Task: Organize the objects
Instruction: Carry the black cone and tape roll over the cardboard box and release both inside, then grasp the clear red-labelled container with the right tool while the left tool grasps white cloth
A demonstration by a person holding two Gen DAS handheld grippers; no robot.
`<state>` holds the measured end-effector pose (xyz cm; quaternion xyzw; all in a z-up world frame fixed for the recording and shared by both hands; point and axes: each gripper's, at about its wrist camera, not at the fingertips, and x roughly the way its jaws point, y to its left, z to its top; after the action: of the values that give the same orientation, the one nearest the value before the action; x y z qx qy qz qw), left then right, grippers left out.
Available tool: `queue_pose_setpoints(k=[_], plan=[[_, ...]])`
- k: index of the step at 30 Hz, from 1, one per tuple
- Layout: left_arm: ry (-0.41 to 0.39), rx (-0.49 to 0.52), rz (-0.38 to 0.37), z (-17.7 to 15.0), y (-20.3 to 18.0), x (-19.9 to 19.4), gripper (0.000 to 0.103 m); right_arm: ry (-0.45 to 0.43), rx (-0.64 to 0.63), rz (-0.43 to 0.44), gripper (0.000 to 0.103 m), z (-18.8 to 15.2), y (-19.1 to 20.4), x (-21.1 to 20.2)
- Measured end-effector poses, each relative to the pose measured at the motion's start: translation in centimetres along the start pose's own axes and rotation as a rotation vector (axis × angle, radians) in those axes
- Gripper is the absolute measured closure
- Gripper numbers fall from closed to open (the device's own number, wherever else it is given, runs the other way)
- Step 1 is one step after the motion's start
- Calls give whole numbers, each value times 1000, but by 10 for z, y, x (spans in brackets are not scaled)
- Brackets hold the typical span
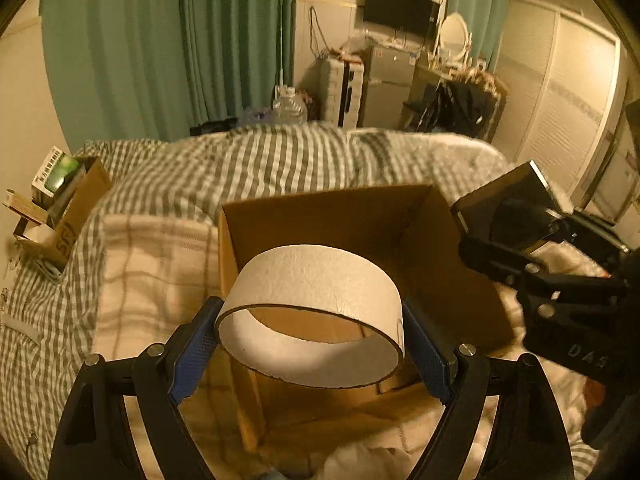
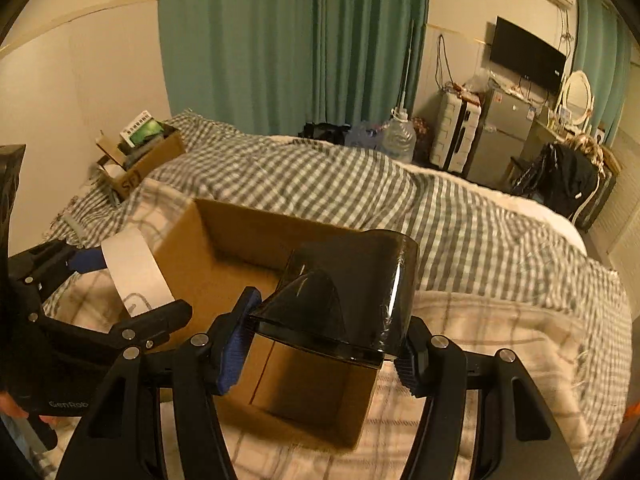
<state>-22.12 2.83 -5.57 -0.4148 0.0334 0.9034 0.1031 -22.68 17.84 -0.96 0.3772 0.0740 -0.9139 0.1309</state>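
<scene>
My left gripper is shut on a white tape roll and holds it over the near edge of an open brown cardboard box on the bed. My right gripper is shut on a glossy black box and holds it above the same cardboard box. In the left wrist view the right gripper and its black box are at the carton's right side. In the right wrist view the left gripper and the tape roll are at the carton's left side.
The bed has a grey checked cover and a pale plaid blanket. A second carton with items sits by the wall at the far left. A water jug, suitcase and cabinet stand beyond the bed.
</scene>
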Motion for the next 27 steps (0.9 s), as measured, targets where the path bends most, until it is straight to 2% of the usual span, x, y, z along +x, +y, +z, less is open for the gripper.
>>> queue_pose_setpoints(k=[4,6,7,8,10,11,14,20,23,27], plan=[[7,12,-14,-4,-3,16,15,-6,45,30,42,-6,-12,18],[6,3,-27,-5,-2,18,11,-18,74,45,42,-6,-16,19],[12,1,-23,-5,-2,19,9,-26,88,50,34,-5,-19,17],[15,2,-11,-5,-3,18,5,-40,100,53,16,-3,-21,13],[18,4,-5,-4,-3,13,2,-91,127,33,7,0,-25,-2],[20,7,2,-3,-4,9,0,-107,132,23,7,3,-27,-11],[2,19,29,-2,-4,-16,0,-124,124,-6,7,11,-27,-38],[-69,21,81,-14,7,-96,0,-168,63,-96,6,17,-7,-126],[-96,11,102,-31,12,-141,0,-180,28,-119,6,6,9,-170],[-115,-8,121,-64,20,-180,0,-179,20,-136,3,-25,28,-211]])
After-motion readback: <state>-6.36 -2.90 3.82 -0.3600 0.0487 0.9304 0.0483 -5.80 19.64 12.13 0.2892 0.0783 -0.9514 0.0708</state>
